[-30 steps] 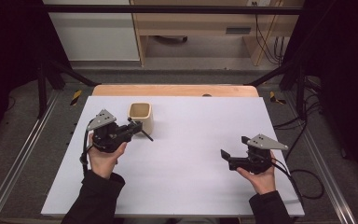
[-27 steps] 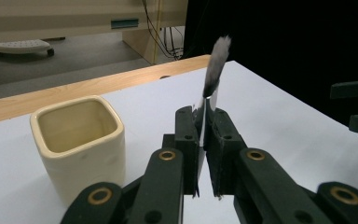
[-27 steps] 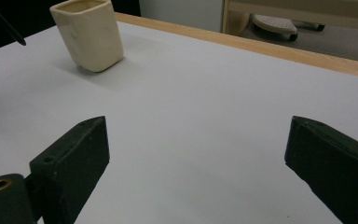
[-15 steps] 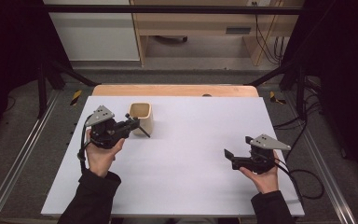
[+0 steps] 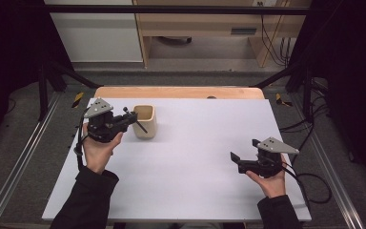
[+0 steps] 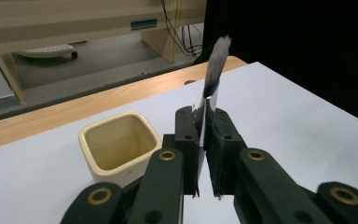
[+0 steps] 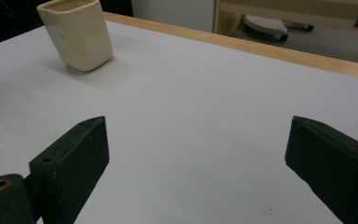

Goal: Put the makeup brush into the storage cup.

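A person's left hand holds my left gripper (image 5: 129,119) just left of a cream square cup (image 5: 145,121), which stands upright on the white table top (image 5: 205,143). The jaws are shut on a thin brush (image 6: 214,60) with a dark handle, a silver ferrule and grey-white bristles. In the high view the brush (image 5: 140,126) crosses in front of the cup's near left side. In the left gripper view the cup (image 6: 119,144) is hollow and sits left of the left gripper (image 6: 204,126). My right gripper (image 5: 244,151) rests at the near right, open, with nothing between its jaws. The cup (image 7: 78,35) stands far from the right gripper (image 7: 196,154).
A wooden strip (image 5: 181,91) runs along the table's far edge. Metal rails (image 5: 24,157) flank the table on both sides. Cables (image 5: 310,181) trail from the right gripper over the right edge. Beyond the table stands wooden furniture (image 5: 195,24).
The left hand has risen and moved farther from the person, bringing the brush close beside the cup. The right hand has kept still.
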### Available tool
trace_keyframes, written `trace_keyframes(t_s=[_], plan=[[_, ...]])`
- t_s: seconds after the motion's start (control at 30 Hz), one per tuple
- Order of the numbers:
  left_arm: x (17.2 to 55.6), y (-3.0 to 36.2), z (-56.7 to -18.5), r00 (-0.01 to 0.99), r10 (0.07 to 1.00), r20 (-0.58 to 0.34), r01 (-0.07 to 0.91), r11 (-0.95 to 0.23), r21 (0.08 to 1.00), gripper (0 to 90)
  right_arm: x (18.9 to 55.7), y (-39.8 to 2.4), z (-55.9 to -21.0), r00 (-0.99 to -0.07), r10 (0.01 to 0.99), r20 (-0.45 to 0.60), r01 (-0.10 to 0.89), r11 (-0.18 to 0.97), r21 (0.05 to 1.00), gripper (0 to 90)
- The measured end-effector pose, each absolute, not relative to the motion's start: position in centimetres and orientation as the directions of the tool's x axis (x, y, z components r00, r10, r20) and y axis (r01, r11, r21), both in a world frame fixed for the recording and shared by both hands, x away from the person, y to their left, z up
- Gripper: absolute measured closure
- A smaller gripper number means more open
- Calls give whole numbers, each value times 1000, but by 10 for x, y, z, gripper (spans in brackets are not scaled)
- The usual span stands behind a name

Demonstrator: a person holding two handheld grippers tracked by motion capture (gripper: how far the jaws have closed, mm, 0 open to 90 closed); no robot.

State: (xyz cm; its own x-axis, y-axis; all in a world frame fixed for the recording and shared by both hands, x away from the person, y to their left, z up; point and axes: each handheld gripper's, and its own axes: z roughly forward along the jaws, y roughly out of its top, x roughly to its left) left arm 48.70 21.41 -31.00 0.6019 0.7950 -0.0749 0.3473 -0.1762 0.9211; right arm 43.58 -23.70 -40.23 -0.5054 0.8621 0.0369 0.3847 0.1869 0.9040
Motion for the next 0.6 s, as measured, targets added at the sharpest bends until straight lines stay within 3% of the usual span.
trace_keyframes(t_s=[0.6], plan=[[502, 214, -291, 593, 803, -59, 356, -196, 914, 836, 436, -237, -402, -515, 857, 36, 380, 191, 905, 65]])
